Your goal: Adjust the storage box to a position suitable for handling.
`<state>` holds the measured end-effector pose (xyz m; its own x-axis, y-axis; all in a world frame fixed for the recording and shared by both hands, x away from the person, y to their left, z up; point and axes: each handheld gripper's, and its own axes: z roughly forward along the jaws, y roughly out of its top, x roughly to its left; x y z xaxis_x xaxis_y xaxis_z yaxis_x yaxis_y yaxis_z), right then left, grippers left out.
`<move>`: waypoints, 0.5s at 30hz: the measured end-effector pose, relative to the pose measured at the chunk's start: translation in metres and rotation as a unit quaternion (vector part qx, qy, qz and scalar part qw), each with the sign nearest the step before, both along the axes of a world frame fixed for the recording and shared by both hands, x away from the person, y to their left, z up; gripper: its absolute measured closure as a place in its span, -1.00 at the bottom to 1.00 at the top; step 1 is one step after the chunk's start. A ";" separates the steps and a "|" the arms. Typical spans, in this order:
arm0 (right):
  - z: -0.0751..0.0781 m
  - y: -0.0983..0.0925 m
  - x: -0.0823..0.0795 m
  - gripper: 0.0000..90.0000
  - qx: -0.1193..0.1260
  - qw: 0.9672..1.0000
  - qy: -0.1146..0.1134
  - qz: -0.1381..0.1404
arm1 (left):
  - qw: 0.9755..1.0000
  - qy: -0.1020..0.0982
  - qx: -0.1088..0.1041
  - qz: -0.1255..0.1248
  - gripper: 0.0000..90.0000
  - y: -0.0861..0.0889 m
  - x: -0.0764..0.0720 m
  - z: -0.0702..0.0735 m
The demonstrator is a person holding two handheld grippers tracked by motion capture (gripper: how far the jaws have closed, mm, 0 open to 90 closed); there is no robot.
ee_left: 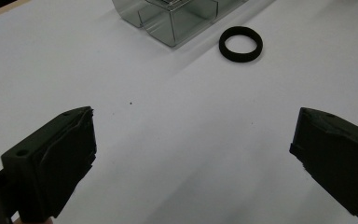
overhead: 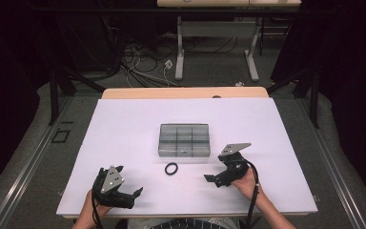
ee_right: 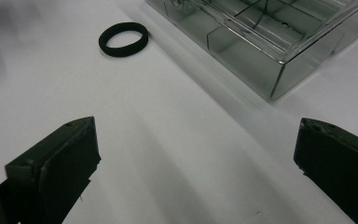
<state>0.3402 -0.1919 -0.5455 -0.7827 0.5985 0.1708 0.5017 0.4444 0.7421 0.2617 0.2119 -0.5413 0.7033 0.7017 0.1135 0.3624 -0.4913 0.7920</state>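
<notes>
While both of our grippers hang over the bare white table (overhead: 124, 124) with nothing in them, the work in hand looks to us like fetching the small black ring (overhead: 171, 168) and dropping it into the clear box (overhead: 184, 140).

That table sheet covers most of the lower half of the high view. At its centre sits the box, a clear plastic tray split into compartments; as far as we can tell the ones we see into hold nothing. In the left gripper view its corner shows at the top (ee_left: 168, 23), and in the right gripper view it takes the upper right (ee_right: 279, 42).

Next in size are our tools. The left gripper (overhead: 131, 195) sits at the lower left of the high view, jaws spread wide apart. The right gripper (overhead: 212, 180) sits at lower centre-right, jaws likewise spread wide.

Smallest is the ring, lying flat just below the box's front wall, near it but not touching, between the two grippers. It shows at the top centre of the left gripper view (ee_left: 240, 44) and at the upper left of the right gripper view (ee_right: 123, 39).

To do this well, we judge it best to come down with one jaw inside the ring and one outside, pinching the band itself.
</notes>
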 end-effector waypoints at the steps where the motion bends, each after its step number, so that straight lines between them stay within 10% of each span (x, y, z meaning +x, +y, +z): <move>1: 0.000 0.000 0.000 -1.00 0.001 1.000 0.001 0.001 | 1.000 0.000 0.000 0.000 -1.00 0.000 0.000 0.000; 15: -0.003 0.009 0.004 -1.00 0.004 1.000 0.007 0.011 | 1.000 -0.001 0.005 -0.002 -1.00 0.000 0.001 0.000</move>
<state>0.3442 -0.1828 -0.5481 -0.7930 0.5799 0.1865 0.5027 0.4500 0.7381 0.2626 0.2119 -0.5416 0.7063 0.6974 0.1216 0.3586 -0.5005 0.7880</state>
